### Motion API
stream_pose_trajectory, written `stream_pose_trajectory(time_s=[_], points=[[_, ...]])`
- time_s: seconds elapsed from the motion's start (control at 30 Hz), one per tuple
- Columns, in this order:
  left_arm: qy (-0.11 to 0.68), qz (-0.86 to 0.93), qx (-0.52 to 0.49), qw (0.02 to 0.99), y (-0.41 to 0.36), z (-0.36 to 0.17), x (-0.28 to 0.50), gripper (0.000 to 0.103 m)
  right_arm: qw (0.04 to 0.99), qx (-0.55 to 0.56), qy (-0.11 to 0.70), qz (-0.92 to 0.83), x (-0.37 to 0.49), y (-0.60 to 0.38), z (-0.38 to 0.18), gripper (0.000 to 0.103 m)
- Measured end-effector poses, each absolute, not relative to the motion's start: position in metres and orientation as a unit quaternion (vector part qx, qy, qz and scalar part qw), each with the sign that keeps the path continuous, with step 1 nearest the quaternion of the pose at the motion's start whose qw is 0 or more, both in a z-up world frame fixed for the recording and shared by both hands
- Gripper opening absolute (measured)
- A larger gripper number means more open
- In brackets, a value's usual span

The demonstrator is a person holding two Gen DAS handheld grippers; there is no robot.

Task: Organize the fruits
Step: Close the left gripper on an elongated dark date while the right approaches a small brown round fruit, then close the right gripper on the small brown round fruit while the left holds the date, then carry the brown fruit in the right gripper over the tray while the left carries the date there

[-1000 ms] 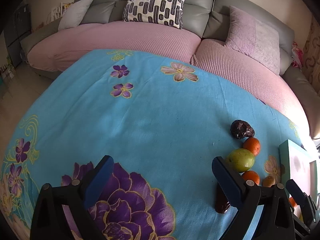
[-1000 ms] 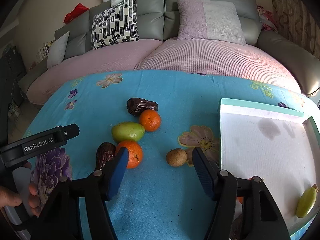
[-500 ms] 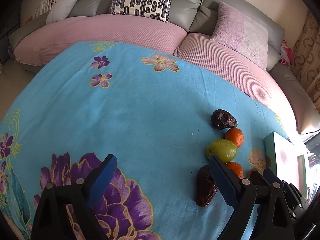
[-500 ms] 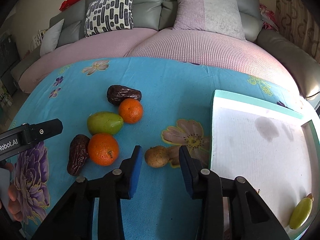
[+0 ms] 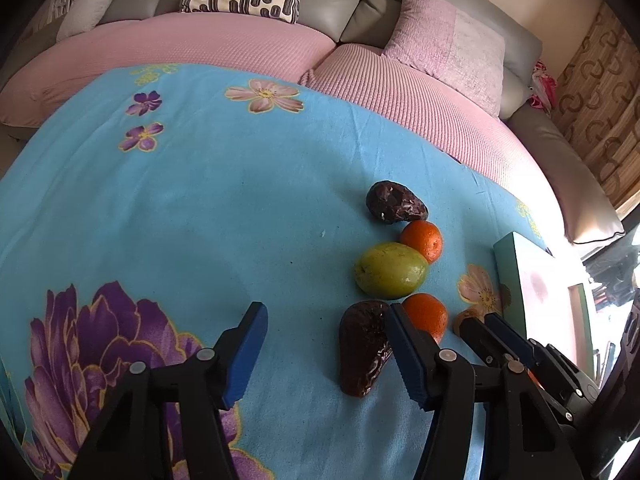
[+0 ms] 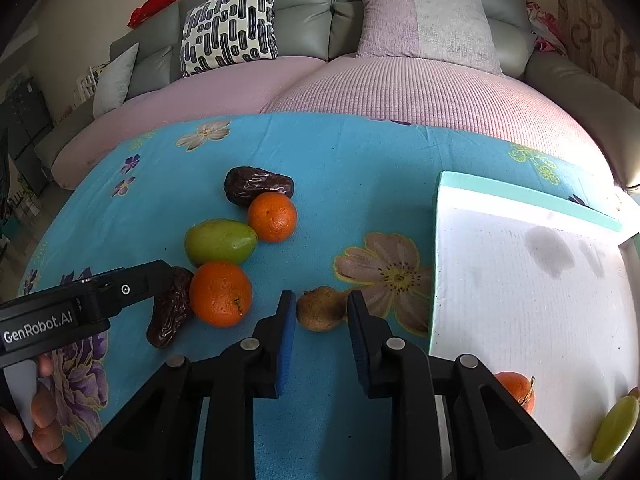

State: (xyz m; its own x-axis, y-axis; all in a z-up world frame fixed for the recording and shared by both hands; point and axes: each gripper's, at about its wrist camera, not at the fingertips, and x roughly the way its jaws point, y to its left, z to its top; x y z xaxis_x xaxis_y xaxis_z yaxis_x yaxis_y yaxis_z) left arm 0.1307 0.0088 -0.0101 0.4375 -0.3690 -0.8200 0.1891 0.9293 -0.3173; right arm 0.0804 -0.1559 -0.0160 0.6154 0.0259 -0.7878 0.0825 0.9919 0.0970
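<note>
Near tray's left edge: right gripper [image 6: 322,314] jaws apart, straddling small brown fruit [image 6: 320,309], not clamped | left gripper [image 5: 326,350] apart, empty | tray [image 6: 520,280] holds two fruits; six remain on blue cloth [image 6: 340,168].

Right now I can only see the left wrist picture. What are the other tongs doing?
Observer: The right tongs are open, with one finger on each side of a small brown fruit.
Operator: Is any fruit put away already?
Observer: Yes. An orange and a green fruit lie in the white tray, near its closest edge.
</note>
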Motion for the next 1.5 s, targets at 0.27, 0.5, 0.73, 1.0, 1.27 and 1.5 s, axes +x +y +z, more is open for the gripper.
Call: stream_pose_trajectory(time_s=[0.27,0.5,0.73,1.0,1.27,1.5], points=[[0.510,-0.190,-0.099,0.833,0.001,-0.014,0.132,0.054,0.899,0.058,0.434,-0.024,0.070,-0.161,-0.010,0.026],[0.515,-0.210,-0.095,0.826,-0.009,-0.015,0.130,0.043,0.909,0.065,0.410,-0.033,0.057,-0.170,0.010,0.026],[0.517,-0.224,-0.095,0.820,-0.015,-0.017,0.126,0.032,0.910,0.071,0.407,-0.042,0.052,-0.176,0.012,0.026],[0.487,-0.226,-0.094,0.838,-0.012,0.003,0.117,0.031,0.913,0.081,0.395,-0.053,0.044,-0.188,0.020,0.026],[0.435,-0.277,-0.072,0.854,-0.034,0.043,0.097,0.031,0.913,0.100,0.380,-0.106,0.026,-0.224,0.030,0.026],[0.415,-0.332,-0.034,0.846,-0.082,0.056,0.072,0.031,0.904,0.119,0.375,-0.168,0.004,-0.269,0.033,0.026]])
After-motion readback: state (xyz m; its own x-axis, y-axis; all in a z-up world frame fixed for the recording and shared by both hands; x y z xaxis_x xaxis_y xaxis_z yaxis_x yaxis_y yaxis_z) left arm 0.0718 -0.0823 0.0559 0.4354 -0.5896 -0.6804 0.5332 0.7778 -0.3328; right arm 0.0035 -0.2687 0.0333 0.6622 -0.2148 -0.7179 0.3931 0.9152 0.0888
